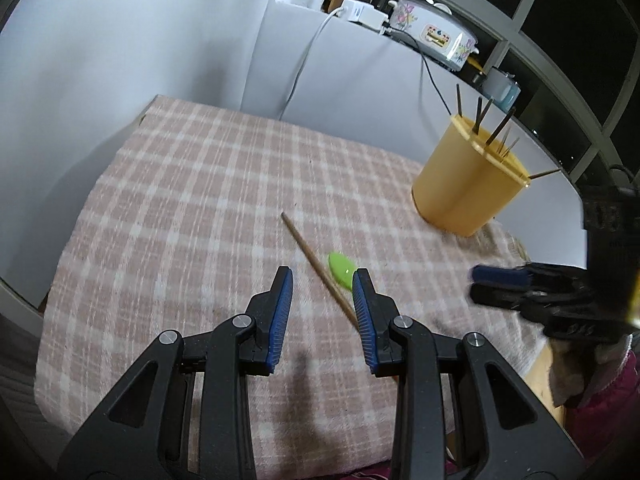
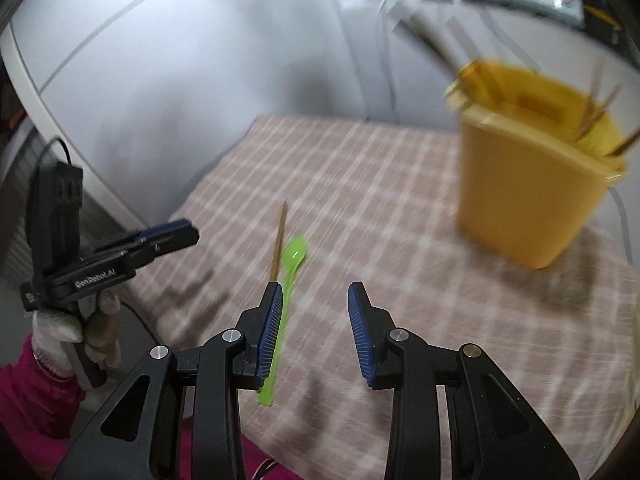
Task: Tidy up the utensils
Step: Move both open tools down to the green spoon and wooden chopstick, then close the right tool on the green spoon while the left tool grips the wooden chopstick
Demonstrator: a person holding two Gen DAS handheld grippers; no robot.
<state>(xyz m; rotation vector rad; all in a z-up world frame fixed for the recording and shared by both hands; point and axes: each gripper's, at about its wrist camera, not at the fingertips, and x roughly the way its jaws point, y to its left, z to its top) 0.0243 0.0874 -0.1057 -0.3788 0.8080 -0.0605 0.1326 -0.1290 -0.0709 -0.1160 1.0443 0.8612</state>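
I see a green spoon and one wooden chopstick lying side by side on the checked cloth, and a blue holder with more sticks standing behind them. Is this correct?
Not quite: the holder is yellow, not blue, as the left wrist view shows clearly. The rest stands: the green spoon and one wooden chopstick lie side by side on the checked cloth, and the holder with more sticks stands behind them.

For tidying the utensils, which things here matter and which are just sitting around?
Part of the job: green plastic spoon; wooden chopstick; yellow utensil holder.

Lying about: floral rice cooker; white charger; checked tablecloth.
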